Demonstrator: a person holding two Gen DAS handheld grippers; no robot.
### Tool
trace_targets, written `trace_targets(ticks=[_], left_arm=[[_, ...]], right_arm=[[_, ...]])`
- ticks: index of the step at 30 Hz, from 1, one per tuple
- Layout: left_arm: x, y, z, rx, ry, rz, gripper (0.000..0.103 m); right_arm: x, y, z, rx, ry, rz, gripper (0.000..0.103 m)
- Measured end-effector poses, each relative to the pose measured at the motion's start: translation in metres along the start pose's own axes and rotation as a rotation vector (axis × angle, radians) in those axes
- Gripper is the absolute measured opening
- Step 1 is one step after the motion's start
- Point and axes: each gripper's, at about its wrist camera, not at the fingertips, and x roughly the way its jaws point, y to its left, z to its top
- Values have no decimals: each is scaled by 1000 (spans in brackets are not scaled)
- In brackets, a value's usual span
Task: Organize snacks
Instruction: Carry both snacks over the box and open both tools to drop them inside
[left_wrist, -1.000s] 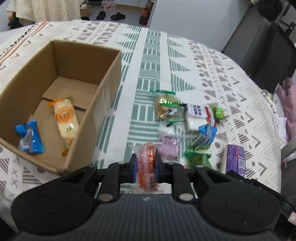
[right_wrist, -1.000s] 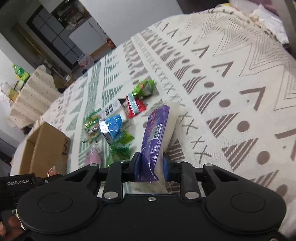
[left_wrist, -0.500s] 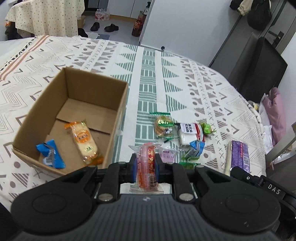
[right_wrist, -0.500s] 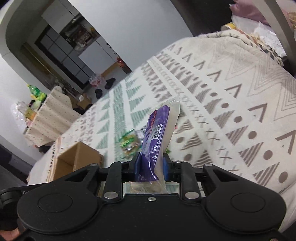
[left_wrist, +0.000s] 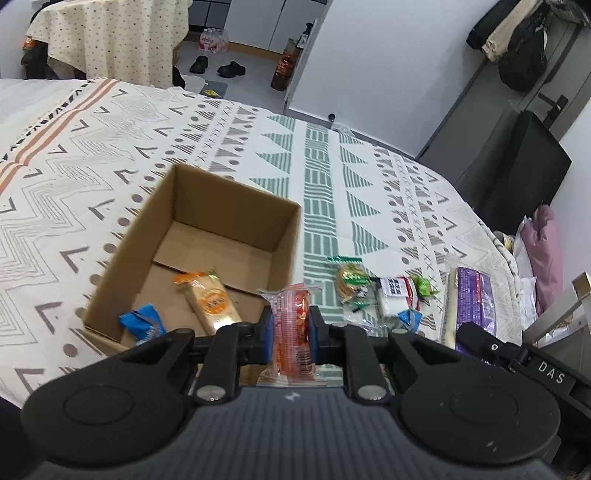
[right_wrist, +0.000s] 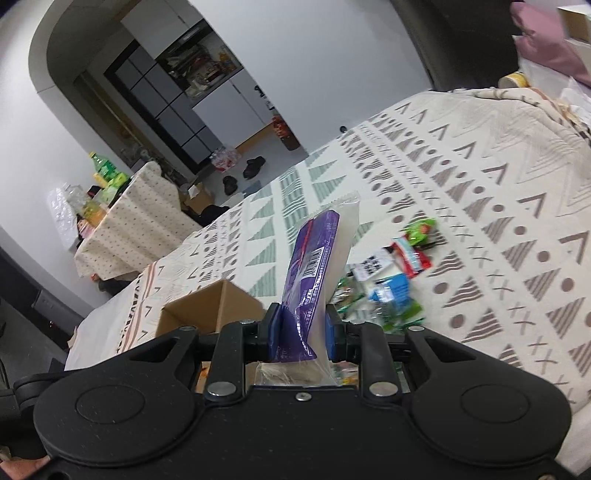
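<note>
Left gripper (left_wrist: 290, 328): I am holding it closed down to the width of the red snack packet (left_wrist: 293, 325), which is standing upright between the pads.
Right gripper (right_wrist: 302, 328): I am clamping it on the purple snack pack (right_wrist: 314, 273), which is pointing up and forward.
Cardboard box (left_wrist: 221, 206): it is sitting ahead-left of my left gripper, containing an orange packet (left_wrist: 210, 301) and a blue packet (left_wrist: 142, 323).
Loose snacks (left_wrist: 384, 293): they are lying ahead-right of my left gripper on the patterned cloth (left_wrist: 110, 155).

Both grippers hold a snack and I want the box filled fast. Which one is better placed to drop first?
Probably the left gripper. Its red snack sits right at the cardboard box rim, beside the near corner. The right gripper, holding the purple pack, looks farther from the box.
</note>
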Motion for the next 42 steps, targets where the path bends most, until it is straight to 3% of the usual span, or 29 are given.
trace_targets(ticks=[20, 28, 35, 38, 42], left_arm=[[-10, 84, 30, -97, -23, 30, 17], [4, 100, 31, -129, 10, -8, 22], [3, 108, 35, -139, 22, 7, 24], [1, 112, 37, -146, 21, 16, 31], [-4, 115, 38, -145, 7, 26, 53]], right_arm=[[32, 80, -21, -63, 34, 101, 23], [50, 103, -30, -95, 67, 114, 23], [63, 118, -34, -117, 87, 114, 23], [67, 124, -32, -120, 95, 125, 29], [65, 127, -32, -131, 86, 115, 38]])
